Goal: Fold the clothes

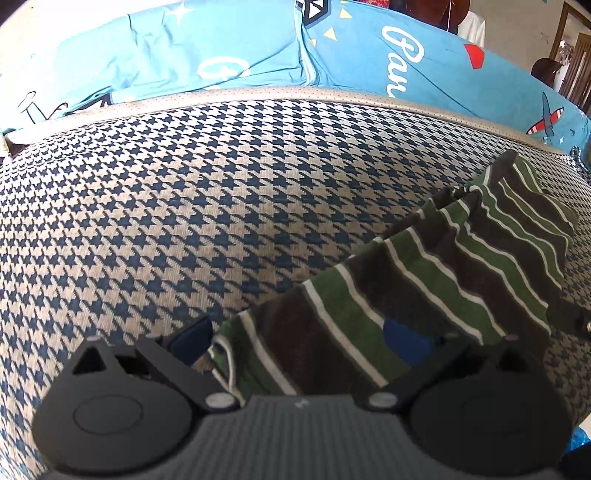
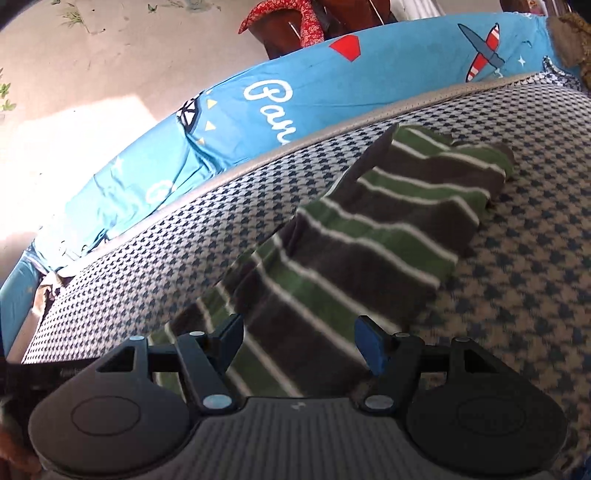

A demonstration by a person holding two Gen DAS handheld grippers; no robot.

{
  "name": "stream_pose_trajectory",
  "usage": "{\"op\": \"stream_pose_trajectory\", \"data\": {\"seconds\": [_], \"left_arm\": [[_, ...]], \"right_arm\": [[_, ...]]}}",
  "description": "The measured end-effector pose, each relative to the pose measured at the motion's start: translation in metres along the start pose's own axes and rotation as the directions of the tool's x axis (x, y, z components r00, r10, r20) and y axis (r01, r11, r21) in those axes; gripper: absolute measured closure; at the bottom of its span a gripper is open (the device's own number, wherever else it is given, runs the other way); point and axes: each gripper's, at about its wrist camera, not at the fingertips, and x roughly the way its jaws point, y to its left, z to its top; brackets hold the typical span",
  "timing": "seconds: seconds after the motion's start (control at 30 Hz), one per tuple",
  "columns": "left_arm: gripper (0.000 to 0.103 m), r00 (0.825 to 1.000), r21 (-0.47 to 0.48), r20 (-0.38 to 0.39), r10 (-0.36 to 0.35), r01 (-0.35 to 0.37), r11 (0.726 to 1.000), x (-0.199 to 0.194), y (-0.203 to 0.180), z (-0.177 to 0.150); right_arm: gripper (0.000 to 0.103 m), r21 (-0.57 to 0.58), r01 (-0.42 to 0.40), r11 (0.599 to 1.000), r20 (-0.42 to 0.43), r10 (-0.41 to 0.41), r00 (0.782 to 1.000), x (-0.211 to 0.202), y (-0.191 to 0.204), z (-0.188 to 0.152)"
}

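A garment (image 1: pixel 461 258) striped green, dark brown and white lies bunched on a houndstooth cushion (image 1: pixel 184 203). In the left wrist view it runs from the far right down to between the fingers of my left gripper (image 1: pixel 299 339). That gripper's jaws stand wide apart, and a white-trimmed hem sits by the left pad. In the right wrist view the same garment (image 2: pixel 369 221) stretches from the cushion's far edge down under my right gripper (image 2: pixel 301 339). Its blue pads are apart with cloth between them, and neither pad visibly presses on it.
A bright blue printed sheet (image 1: pixel 369 55) runs along the far side of the cushion (image 2: pixel 517 258), beyond its beige piped edge. Past it are a sunlit floor (image 2: pixel 92 74) and dark wooden furniture with red cloth (image 2: pixel 295 22).
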Motion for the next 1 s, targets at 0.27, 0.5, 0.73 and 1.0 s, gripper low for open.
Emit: {"op": "stream_pose_trajectory", "data": {"seconds": [0.27,0.5,0.73,1.0], "left_arm": [[0.000,1.000,-0.006,0.016,0.008,-0.008,1.000,-0.032,0.019,-0.022],[0.000,1.000,0.004,0.023,0.011,-0.011,1.000,-0.014,0.014,-0.020],[0.000,0.998,0.009,0.050,0.025,-0.026,1.000,0.025,-0.002,0.002],[0.000,0.997,0.028,0.060,0.049,-0.051,0.998,0.052,-0.006,0.016]], "right_arm": [[0.036,-0.065,-0.027,0.997,-0.010,0.026,1.000,-0.019,0.015,-0.031],[0.036,-0.198,-0.007,0.980,0.026,0.012,1.000,-0.021,0.038,-0.044],[0.051,-0.271,0.027,0.962,0.041,-0.016,0.999,-0.009,0.054,-0.051],[0.052,-0.294,0.055,0.954,-0.018,-0.063,0.998,0.007,0.057,-0.057]]}}
